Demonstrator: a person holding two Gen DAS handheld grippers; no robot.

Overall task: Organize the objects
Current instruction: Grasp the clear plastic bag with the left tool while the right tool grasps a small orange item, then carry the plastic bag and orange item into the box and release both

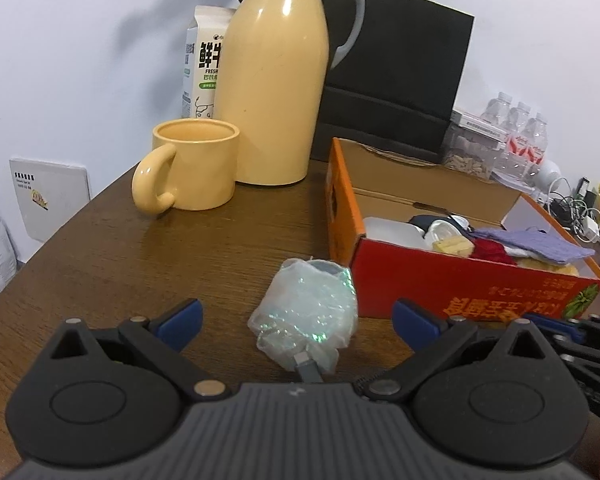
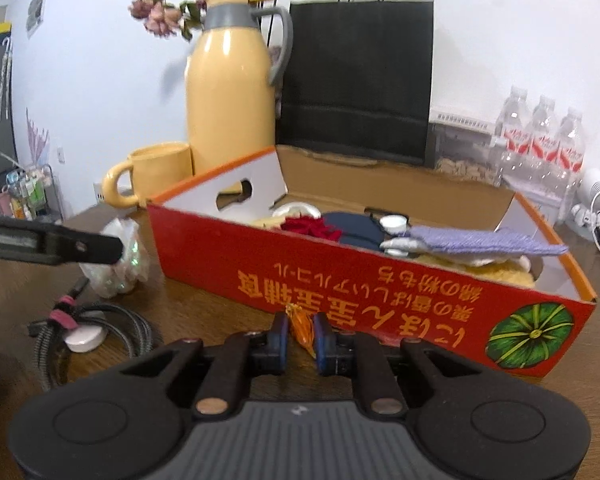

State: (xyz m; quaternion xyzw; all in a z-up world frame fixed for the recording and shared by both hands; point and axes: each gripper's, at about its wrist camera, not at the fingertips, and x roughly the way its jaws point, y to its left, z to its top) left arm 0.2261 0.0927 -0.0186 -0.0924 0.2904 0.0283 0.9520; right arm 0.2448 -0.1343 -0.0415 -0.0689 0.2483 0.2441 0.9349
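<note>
A crumpled clear plastic bundle point(image 1: 312, 300) with something grey inside lies on the brown table point(image 1: 100, 264), left of the red cardboard box point(image 1: 460, 280). My left gripper point(image 1: 298, 320) is open, its blue pads on either side of the bundle and not touching it. In the right wrist view the bundle point(image 2: 120, 256) sits behind one black left finger point(image 2: 80, 246). My right gripper point(image 2: 302, 334) is shut on a small orange wrapped sweet point(image 2: 300, 326), low in front of the box's point(image 2: 340, 272) near wall. The box holds a purple cloth point(image 2: 480, 242), a red item and several other things.
A yellow mug point(image 1: 192, 164), a yellow thermos point(image 1: 276, 80), a milk carton point(image 1: 200, 60) and a black paper bag point(image 1: 396, 60) stand at the back. Water bottles point(image 2: 540, 144) stand at far right. A coiled cable with a white puck point(image 2: 88, 332) lies near left.
</note>
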